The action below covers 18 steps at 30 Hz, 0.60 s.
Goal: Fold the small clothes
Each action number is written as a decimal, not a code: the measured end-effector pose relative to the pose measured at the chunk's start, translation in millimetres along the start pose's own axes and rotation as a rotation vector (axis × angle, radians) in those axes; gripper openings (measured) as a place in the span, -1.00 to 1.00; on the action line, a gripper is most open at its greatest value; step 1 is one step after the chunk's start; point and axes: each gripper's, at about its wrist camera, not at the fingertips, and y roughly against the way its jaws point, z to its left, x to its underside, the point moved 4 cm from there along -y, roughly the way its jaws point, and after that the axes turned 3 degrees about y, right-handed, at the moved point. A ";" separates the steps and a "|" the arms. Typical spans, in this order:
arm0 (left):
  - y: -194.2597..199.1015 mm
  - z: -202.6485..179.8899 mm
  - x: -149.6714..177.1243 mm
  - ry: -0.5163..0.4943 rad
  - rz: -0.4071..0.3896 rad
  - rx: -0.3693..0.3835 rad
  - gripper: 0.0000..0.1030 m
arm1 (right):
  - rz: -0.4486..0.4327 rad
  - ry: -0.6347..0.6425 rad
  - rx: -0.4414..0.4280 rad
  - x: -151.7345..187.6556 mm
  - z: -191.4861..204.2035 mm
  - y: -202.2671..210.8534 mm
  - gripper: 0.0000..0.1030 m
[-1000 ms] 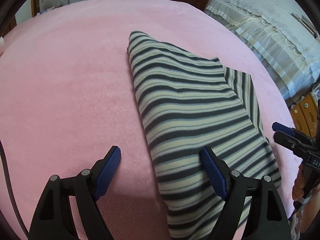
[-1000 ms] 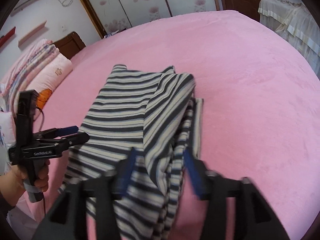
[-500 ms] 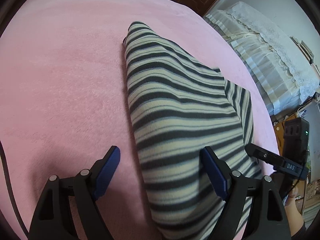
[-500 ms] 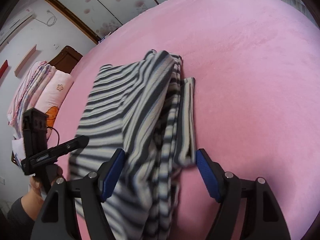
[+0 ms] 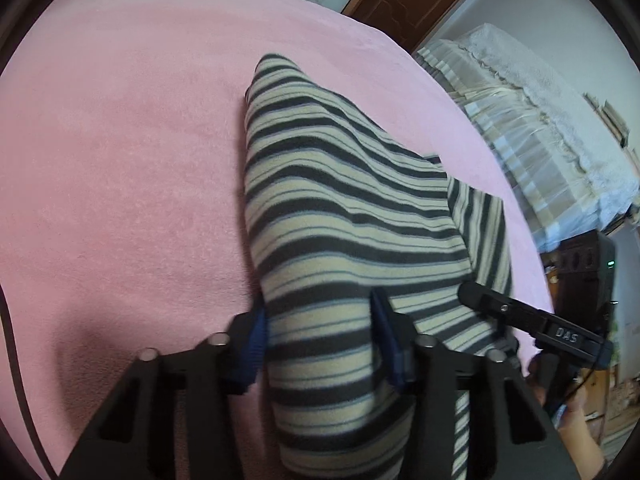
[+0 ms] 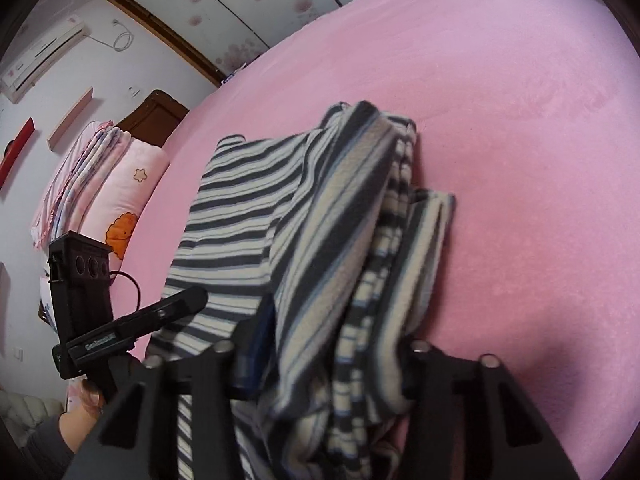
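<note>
Whereas both sets of jaws stood apart a second ago, the left gripper [image 5: 318, 334] and right gripper [image 6: 332, 354] have just closed onto the striped garment [image 5: 340, 216], centre-frame on the pink bedspread [image 5: 120, 160], apparently ready for folding.

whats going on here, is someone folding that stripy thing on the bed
Yes. A person holds tongs in each hand over a pink bed. Both have just closed on the near end of a striped garment: the left tongs pinch one corner, the right tongs a bunched edge beside it. The far part lies on the bed, already folded over once, so the next fold looks about to begin.
</note>
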 end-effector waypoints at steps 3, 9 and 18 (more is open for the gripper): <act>6.7 -14.4 1.1 -0.068 -0.027 -0.090 -0.43 | -0.022 0.045 0.067 0.9 11.0 5.5 -0.37; 29.2 -44.1 -1.1 -0.143 -0.088 -0.184 -0.50 | -0.068 0.127 0.213 2.3 39.3 15.8 -0.45; 93.0 -50.2 -24.1 -0.140 -0.149 -0.160 -0.50 | -0.141 0.138 0.198 -2.5 80.9 52.1 -0.47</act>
